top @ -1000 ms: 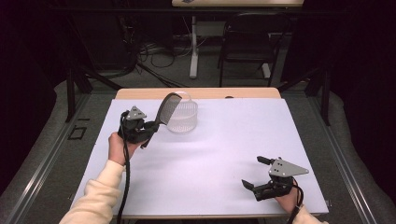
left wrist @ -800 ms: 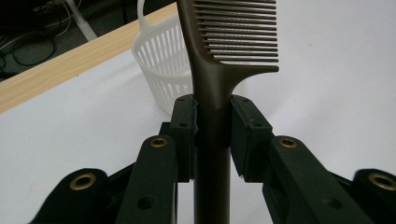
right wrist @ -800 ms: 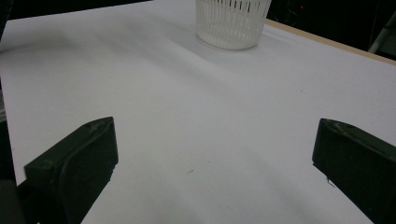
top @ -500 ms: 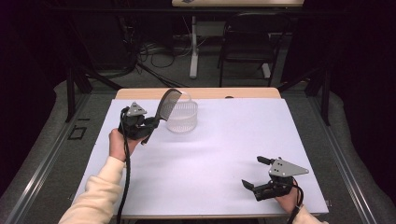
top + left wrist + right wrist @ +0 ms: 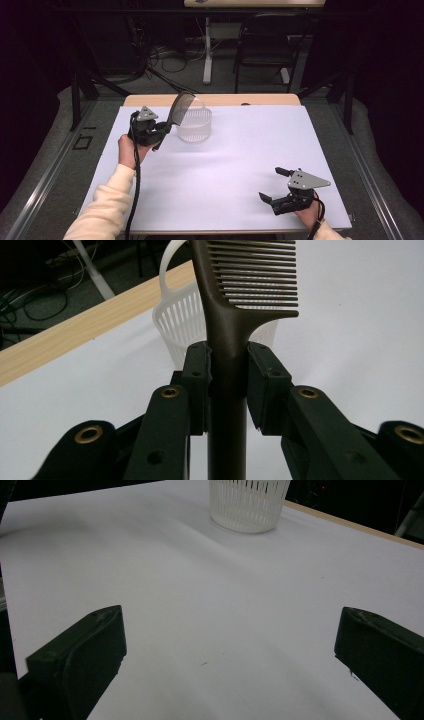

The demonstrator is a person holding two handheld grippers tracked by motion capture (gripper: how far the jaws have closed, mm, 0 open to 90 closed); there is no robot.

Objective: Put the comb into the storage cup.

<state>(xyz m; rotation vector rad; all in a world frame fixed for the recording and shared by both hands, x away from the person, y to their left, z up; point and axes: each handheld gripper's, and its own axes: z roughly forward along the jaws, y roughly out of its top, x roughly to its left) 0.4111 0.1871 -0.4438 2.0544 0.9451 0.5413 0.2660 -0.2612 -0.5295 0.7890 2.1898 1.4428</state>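
1. Two black jaws of the left gripper are clamped on the handle of a dark brown plastic comb; the left gripper view shows both pads pressed flat against the handle just below where the teeth begin. Gripping low on the handle leaves the toothed end free to go in first, which I judge to be the reason for this hold.
2. Rising from the jaws, the comb tilts up and away from the hand, and its toothed end hangs just beyond the gripper, at the near rim of a white slotted plastic basket with a thin hoop handle. Seen from the high view, comb and rim overlap; whether they touch I cannot tell.
3. Directly past the comb, the hoop handle arches over the basket mouth and looks like the one thing that could catch the teeth on the way down.
4. Well apart from all this, the right gripper rests low over the white sheet covering the table, its jaws spread wide with nothing between them.
5. Beyond the basket runs the bare wooden table edge.
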